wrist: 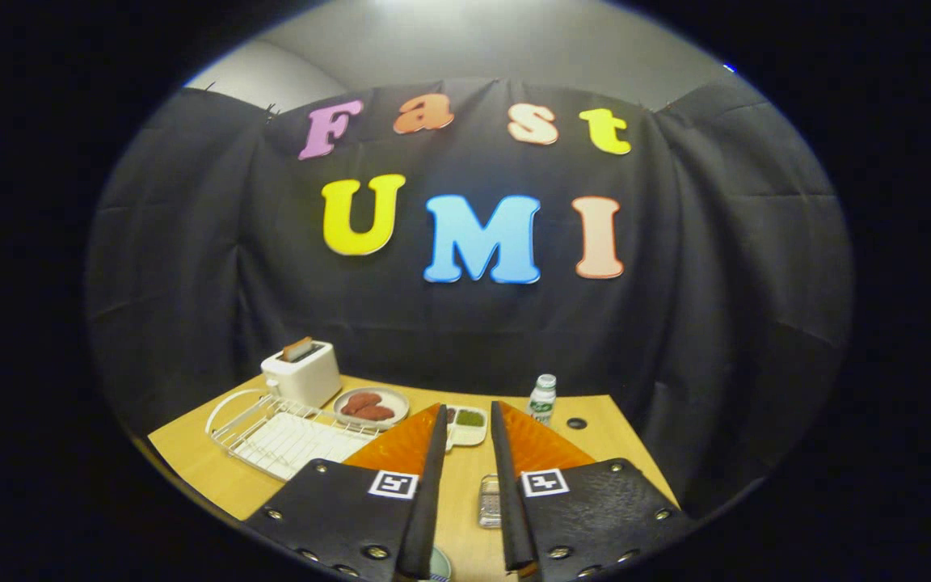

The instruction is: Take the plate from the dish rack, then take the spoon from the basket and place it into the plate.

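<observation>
My gripper (467, 406) is held above the wooden table (611, 453), its two orange fingers open and nothing between them. The white wire dish rack (275, 436) lies flat on the table ahead and to the left of the left finger, with no plate standing in it. A round pale blue-rimmed dish edge (438, 565), maybe the plate, peeks out low down beside the left finger's base. A small metal mesh thing (488, 500), possibly the basket, sits on the table in the gap near the right finger's base. Its contents are hidden.
A white toaster (301, 373) with a slice in it stands behind the rack. Beside it is a plate of reddish-brown food (370, 406). A small white divided tray (466, 426) lies just beyond the fingertips. A water bottle (542, 398) stands by the back edge, to the right.
</observation>
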`<state>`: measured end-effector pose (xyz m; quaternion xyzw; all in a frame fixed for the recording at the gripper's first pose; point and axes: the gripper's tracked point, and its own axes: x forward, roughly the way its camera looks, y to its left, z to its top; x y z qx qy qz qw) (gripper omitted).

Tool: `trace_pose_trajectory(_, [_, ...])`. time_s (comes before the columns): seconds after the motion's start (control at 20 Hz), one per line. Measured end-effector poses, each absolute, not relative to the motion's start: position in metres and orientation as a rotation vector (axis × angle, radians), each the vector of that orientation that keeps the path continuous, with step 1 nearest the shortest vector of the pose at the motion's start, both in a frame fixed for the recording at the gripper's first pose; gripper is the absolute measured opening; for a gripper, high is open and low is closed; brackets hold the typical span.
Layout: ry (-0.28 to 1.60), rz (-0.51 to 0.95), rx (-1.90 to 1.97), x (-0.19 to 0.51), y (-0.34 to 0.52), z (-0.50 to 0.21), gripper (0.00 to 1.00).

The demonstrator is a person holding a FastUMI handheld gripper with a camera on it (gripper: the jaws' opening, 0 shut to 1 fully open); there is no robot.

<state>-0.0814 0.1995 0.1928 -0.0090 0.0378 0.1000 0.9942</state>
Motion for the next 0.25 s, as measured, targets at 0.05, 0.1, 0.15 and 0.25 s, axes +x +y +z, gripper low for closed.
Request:
trace_pose_trajectory(0.05, [0.044,0.186,0.004,-0.079,0.190,0.204,0.74])
trace_pose_trajectory(0.1, [0.012,0.149,0.017,-0.086,0.174,0.216,0.99])
trace_pose_trajectory(0.15, [-0.015,0.115,0.026,-0.082,0.162,0.223,0.95])
trace_pose_trajectory(0.25, [-0.036,0.092,0.034,-0.083,0.147,0.228,0.95])
